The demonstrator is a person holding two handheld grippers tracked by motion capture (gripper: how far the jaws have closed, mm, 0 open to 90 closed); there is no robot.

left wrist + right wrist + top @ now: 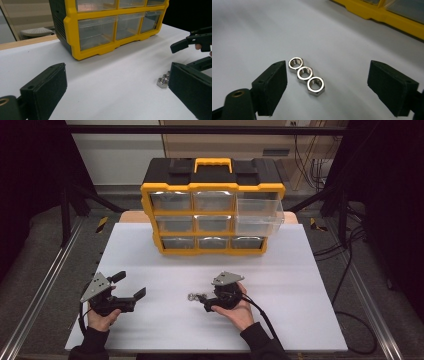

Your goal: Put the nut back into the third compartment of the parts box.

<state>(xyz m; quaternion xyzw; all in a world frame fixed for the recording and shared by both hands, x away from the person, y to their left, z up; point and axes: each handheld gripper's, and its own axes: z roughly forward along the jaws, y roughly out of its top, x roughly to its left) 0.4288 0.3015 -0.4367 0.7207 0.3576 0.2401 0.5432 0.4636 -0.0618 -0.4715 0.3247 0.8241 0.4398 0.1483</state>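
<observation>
Light falls evenly from overhead onto the white bench (300,285), which reads bright against dark surroundings at both sides. Shadows are soft and short. The high view is slightly soft and low in detail. In the gripper views the near tongs blur, the clear drawers (97,31) catch pale glare, and the nuts (307,76) stay sharp.

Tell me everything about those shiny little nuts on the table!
The nuts are three small six-sided rings of bright silvery metal, each with a round threaded hole. They lie flat on the white table, side by side and touching, in a short slanting row. They sit in front of the yellow drawer box. The right gripper has its black jaws open on either side of them, not touching them.
</observation>
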